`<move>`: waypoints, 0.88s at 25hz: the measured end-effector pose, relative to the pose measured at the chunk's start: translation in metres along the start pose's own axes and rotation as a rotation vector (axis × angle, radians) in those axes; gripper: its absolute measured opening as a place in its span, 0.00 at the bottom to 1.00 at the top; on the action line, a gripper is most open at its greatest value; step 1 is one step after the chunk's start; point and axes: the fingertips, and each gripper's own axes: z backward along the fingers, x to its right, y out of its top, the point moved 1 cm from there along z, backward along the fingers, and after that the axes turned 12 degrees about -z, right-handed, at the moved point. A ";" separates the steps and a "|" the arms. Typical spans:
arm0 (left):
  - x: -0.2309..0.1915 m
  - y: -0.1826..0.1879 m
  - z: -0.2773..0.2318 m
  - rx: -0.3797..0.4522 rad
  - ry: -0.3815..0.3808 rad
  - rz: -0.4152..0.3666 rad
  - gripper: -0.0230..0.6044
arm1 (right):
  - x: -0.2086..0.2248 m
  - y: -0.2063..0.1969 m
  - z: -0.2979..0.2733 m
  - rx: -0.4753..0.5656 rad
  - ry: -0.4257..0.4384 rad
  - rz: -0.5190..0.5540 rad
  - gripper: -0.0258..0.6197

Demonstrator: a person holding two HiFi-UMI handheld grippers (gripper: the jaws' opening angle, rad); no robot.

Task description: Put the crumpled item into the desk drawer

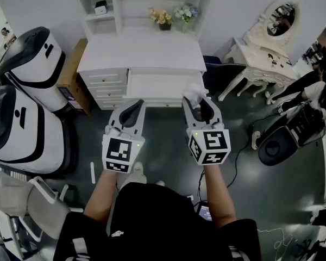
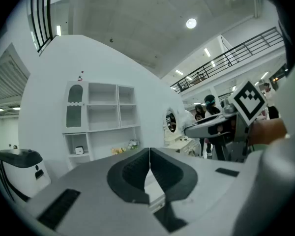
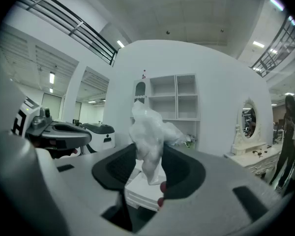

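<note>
1. Holding the crumpled item [image 3: 148, 132] in my right hand-held gripper [image 3: 150, 156]; its jaws stand part-way apart and press on the lower, narrower part of the wad, while the bulk puffs out above the tips.
2. Seen from the head view, the wad sits right of centre, at the near right corner of the desk drawer [image 1: 157, 86]; that drawer stands pulled out below the white worktop [image 1: 141, 50] in the upper middle of the frame; I judge the item not yet inside it.
3. My left hand-held gripper [image 1: 133, 106] is left of centre, beside the right one; its jaws are together with nothing between them.
4. The wad looks like thin white film or paper; I take it to be very light, soft and springy, with nothing fragile about it; it will squash under the pads and may puff back when let go.
5. A smooth crinkled skin like this could slide out of a loose pinch; the narrow waist where I have it seems the right place, since the pads meet several folds there; a hold on a loose outer flap would only peel it open.
</note>
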 end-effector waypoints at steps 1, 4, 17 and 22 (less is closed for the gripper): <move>0.001 0.001 0.001 0.000 0.000 0.001 0.05 | 0.000 0.000 0.001 -0.001 0.000 0.001 0.28; 0.005 0.003 0.003 0.002 0.003 0.003 0.05 | 0.001 -0.002 0.007 -0.005 0.005 -0.009 0.28; 0.014 0.005 0.005 0.001 0.005 -0.019 0.05 | 0.008 -0.009 0.019 -0.005 0.023 -0.046 0.29; 0.014 0.004 -0.006 0.005 -0.006 -0.014 0.05 | 0.010 -0.006 0.008 -0.005 0.027 -0.038 0.29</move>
